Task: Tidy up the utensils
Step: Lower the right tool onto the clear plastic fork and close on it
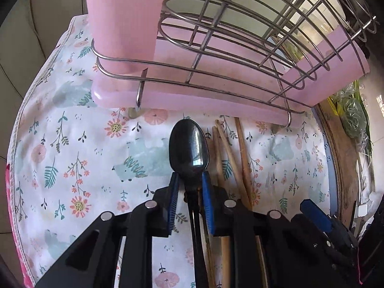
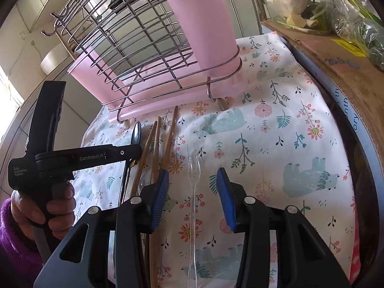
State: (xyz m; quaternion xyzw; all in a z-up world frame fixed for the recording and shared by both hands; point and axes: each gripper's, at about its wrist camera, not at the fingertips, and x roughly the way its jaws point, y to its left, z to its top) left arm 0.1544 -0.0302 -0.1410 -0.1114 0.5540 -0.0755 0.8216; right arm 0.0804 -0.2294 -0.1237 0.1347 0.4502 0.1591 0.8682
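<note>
A black spoon lies on the floral cloth in front of the rack. My left gripper has its blue pads against the spoon's neck, just below the bowl. Wooden chopsticks lie right beside the spoon. In the right wrist view a hand holds the left gripper over the spoon and the chopsticks. My right gripper stands open above a clear plastic fork, which lies between its pads untouched. A pink cup stands in the wire rack.
The wire rack sits on a pink drip tray at the back of the cloth. A cardboard box with bags of greens borders the cloth on the right. The cloth's left edge drops off to tiles.
</note>
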